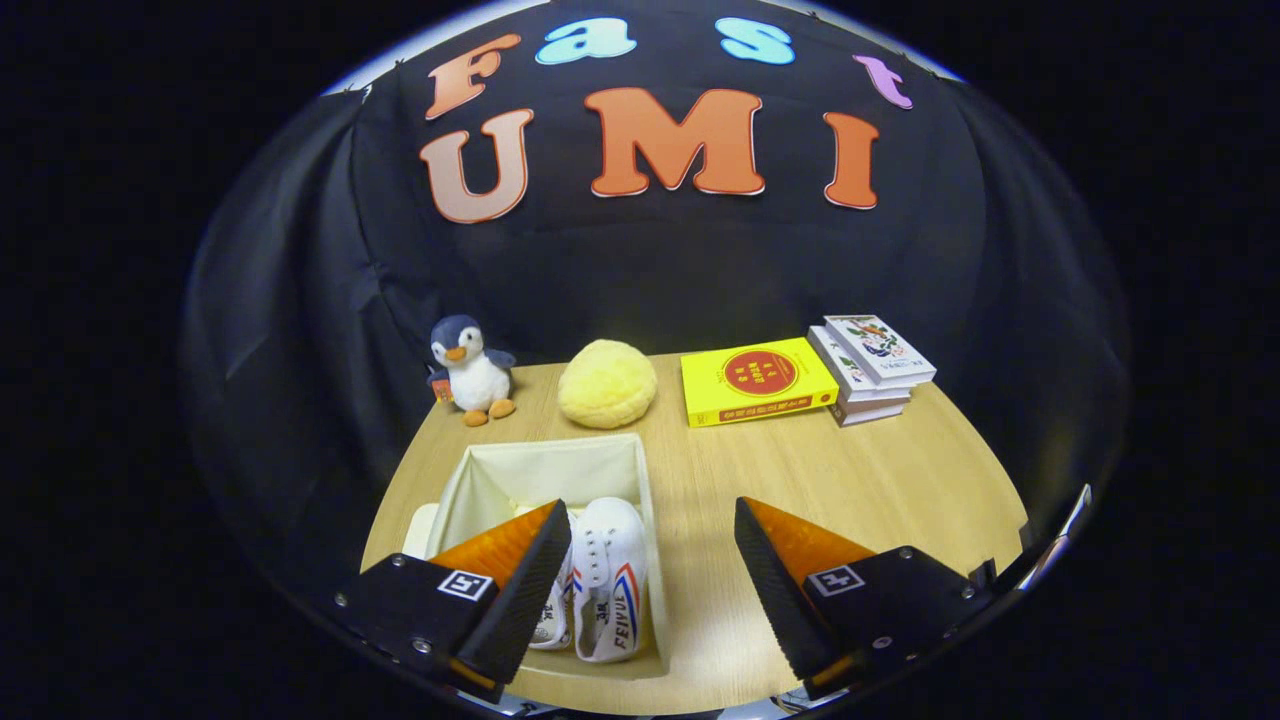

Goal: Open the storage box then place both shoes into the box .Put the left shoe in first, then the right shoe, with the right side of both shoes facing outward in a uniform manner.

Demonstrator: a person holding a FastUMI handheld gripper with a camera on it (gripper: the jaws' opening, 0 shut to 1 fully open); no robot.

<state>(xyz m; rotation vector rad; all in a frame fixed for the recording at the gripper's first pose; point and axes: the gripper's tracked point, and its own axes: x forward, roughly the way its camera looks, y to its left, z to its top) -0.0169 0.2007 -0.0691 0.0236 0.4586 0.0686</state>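
The cream fabric storage box stands open on the wooden table, under and just ahead of my left finger. Two white shoes with red and blue stripes lie side by side inside it. The right-hand shoe shows in full, its striped side facing right. The other shoe is mostly hidden behind my left finger. The box's lid peeks out at the box's left side. My gripper is open, with nothing between its orange and black fingers, and hangs over the box's right wall and the bare table.
Along the back of the table stand a plush penguin, a round yellow cushion, a yellow book and a stack of books. Bare wood lies to the right of the box.
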